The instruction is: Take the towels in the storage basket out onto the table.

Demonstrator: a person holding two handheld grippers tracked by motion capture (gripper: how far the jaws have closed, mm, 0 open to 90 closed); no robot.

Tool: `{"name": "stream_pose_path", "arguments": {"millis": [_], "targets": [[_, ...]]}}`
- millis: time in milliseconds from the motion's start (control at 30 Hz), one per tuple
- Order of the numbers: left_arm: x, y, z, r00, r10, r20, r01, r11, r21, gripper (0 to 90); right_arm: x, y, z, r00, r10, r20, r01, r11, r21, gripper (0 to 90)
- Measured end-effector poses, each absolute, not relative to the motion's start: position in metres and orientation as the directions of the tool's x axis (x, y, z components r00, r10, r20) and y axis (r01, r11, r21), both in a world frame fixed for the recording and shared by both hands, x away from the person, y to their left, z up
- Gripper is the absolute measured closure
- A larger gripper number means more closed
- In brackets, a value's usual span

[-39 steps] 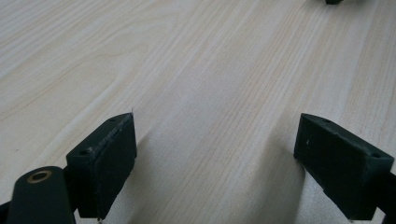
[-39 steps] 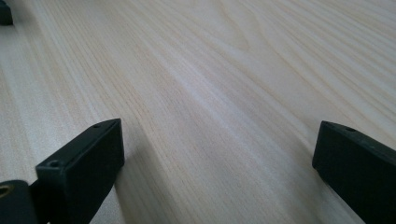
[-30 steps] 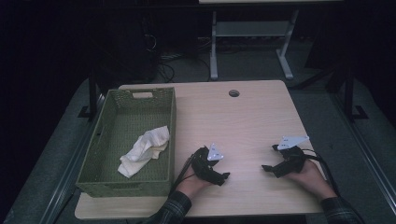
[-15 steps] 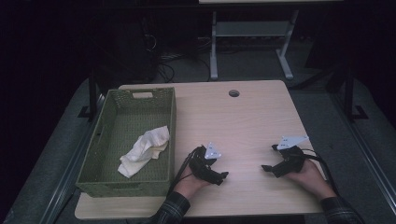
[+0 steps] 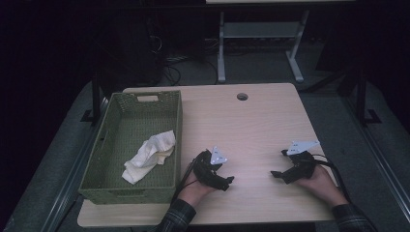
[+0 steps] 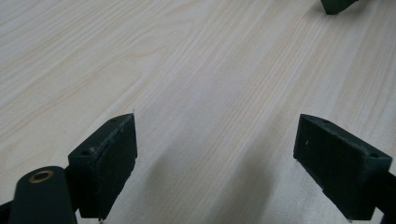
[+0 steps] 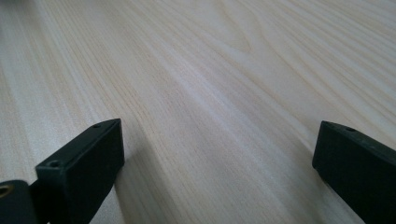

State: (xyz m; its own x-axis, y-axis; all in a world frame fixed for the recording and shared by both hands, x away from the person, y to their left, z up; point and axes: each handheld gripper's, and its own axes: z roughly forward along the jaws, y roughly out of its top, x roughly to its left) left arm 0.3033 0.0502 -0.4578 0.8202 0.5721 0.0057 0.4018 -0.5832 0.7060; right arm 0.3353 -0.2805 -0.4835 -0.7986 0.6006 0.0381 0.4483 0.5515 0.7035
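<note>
Both tools rest on the pale wooden table point(image 5: 261, 121), left tool point(image 5: 227, 181) and right tool point(image 5: 274, 174) each spread wide, gripping nothing. A crumpled white cloth point(image 5: 147, 155) lies in the green woven basket point(image 5: 109, 186) at nine o'clock from the left tool.

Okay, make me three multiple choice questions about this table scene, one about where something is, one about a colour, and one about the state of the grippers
1. Where does the white cloth lie?
A. In the basket
B. On the bare table beside the basket
C. Between the jaws of a gripper

2. What colour is the basket?
A. Red
B. Green
C. Blue

3. How do the jaws of the left hand-held gripper stand?
A. Shut on the cloth
B. Shut on nothing
C. Open, with bare table between them

Answers:
1. A, since the high view shows the cloth inside the basket's walls.
2. B, since its woven walls are olive green in the high view.
3. C, since the left gripper view shows a wide gap with only wood grain in it; the right hand-held gripper stands the same way.
</note>
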Motion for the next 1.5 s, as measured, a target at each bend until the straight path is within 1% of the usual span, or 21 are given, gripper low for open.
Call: {"name": "stream_pose_path", "arguments": {"millis": [267,500,1100,1500], "targets": [[0.302,0.050,-0.454,0.818,0.576,0.002,0.406,-0.578,0.708,12.9,0.335,-0.280,-0.484,-0.799,0.601,0.038,0.448,0.551,0.704,1.9],[0.302,0.051,-0.450,0.807,0.590,0.021,0.406,-0.581,0.705,12.9,0.335,-0.280,-0.484,-0.798,0.601,0.038,0.448,0.551,0.704,1.9],[0.303,0.052,-0.442,0.802,0.598,0.012,0.419,-0.576,0.702,12.9,0.336,-0.280,-0.484,-0.813,0.581,0.037,0.433,0.562,0.705,1.9],[0.305,0.053,-0.429,0.799,0.601,-0.015,0.427,-0.550,0.718,12.9,0.336,-0.280,-0.484,-0.814,0.579,0.033,0.429,0.563,0.706,1.7]]}}
